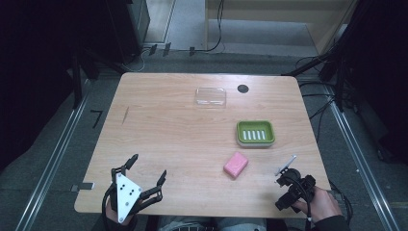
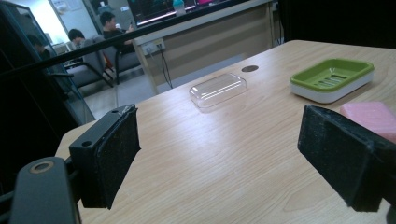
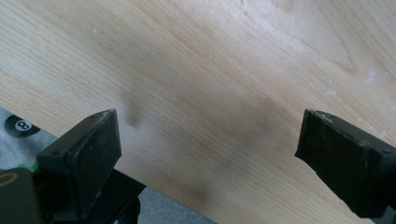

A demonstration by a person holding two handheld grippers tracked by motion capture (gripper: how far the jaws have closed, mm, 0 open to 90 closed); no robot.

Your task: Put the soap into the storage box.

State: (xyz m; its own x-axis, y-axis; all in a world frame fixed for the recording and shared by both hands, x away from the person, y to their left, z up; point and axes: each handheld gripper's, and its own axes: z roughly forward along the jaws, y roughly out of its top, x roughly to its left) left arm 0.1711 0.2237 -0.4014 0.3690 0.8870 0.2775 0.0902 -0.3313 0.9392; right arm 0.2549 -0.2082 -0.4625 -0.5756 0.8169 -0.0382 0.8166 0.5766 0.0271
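**Counter inspection: soap bar loose, dish vacant**

Pink soap bar (image 1: 235, 164), rectangular with rounded edges, lying flat lower right of centre on wooden counter (image 1: 163, 139). Green soap dish (image 1: 255, 133) above it, slotted insert bare. Clear plastic lid (image 1: 210, 96) upper centre, nothing under it. Left claw (image 1: 146, 174) spread wide, lower left; right claw (image 3: 205, 154) spread wide, gripping nothing.

**Count of things on the worktop**

One pink soap bar (image 1: 235, 164), lower right of centre. One green soap dish (image 1: 255, 133), right of centre. One clear plastic lid (image 1: 210, 97), upper centre. One dark round hole (image 1: 243, 88) beside that lid. Two grippers at the bottom edge.
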